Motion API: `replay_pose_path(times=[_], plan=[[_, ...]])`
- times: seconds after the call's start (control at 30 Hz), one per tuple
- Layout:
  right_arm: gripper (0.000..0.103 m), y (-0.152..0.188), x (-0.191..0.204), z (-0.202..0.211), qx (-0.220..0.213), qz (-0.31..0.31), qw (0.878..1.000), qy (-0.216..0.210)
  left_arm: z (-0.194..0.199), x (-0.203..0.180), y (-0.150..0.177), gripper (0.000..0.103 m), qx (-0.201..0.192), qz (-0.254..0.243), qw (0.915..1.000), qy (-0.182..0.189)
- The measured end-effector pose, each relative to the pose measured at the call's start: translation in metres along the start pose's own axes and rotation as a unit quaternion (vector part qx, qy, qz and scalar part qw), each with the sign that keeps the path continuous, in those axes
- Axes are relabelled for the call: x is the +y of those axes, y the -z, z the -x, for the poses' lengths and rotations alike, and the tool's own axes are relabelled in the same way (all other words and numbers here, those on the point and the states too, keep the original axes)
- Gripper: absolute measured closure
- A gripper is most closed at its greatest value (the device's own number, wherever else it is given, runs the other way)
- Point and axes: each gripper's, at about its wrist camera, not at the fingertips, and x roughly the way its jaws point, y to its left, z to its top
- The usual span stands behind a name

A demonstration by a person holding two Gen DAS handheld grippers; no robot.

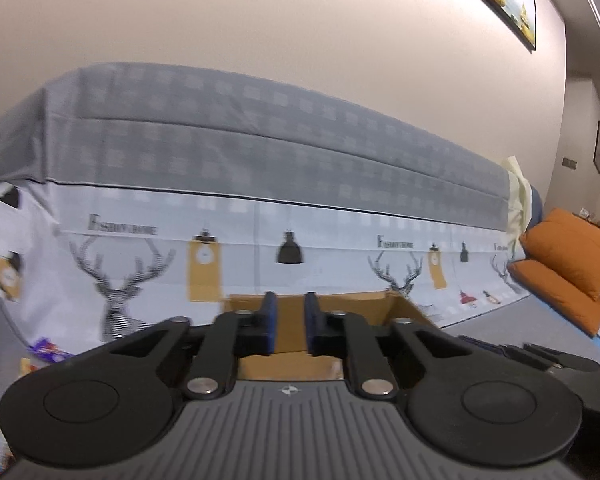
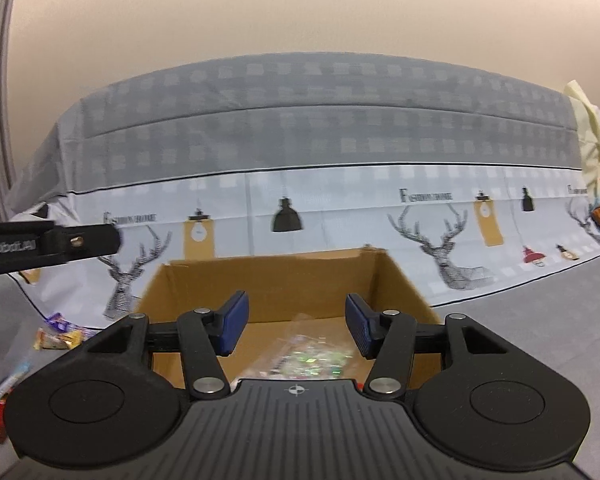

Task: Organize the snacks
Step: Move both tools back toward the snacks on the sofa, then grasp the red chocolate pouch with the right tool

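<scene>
An open cardboard box (image 2: 284,280) stands on the grey floor in front of a bed. A clear bag of colourful sweets (image 2: 312,356) lies inside it. My right gripper (image 2: 296,328) is open and empty, hovering over the box's near side. My left gripper (image 1: 290,320) has its blue pads close together with a narrow gap and nothing between them; it points at the same box (image 1: 340,312). Loose snack packets (image 2: 60,332) lie on the floor left of the box; some show in the left wrist view (image 1: 46,350). The left gripper's body (image 2: 48,244) shows at the left edge of the right wrist view.
A bed with a grey checked cover and a deer-print sheet (image 2: 340,140) rises right behind the box. Orange cushions (image 1: 568,260) lie at the right. More wrapped sweets (image 2: 4,392) lie at the far left on the floor.
</scene>
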Motion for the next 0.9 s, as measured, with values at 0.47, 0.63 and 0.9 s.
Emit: replay_pose_path(times=[0.47,0.63,0.9], plan=[[0.078,0.021,0.134,0.033,-0.031,0.075,0.975,-0.209,0.094,0.172,0.004,0.096,0.011,0.096,0.9736,-0.207],[0.078,0.043,0.186,0.019,0.016,0.1,0.959,-0.265,0.111,0.193,0.011,0.096,-0.009,0.102,0.9639,-0.246],[0.056,0.087,0.253,-0.02,0.103,0.138,0.939,-0.3,0.102,0.182,0.018,0.096,-0.012,0.052,0.9663,-0.252]])
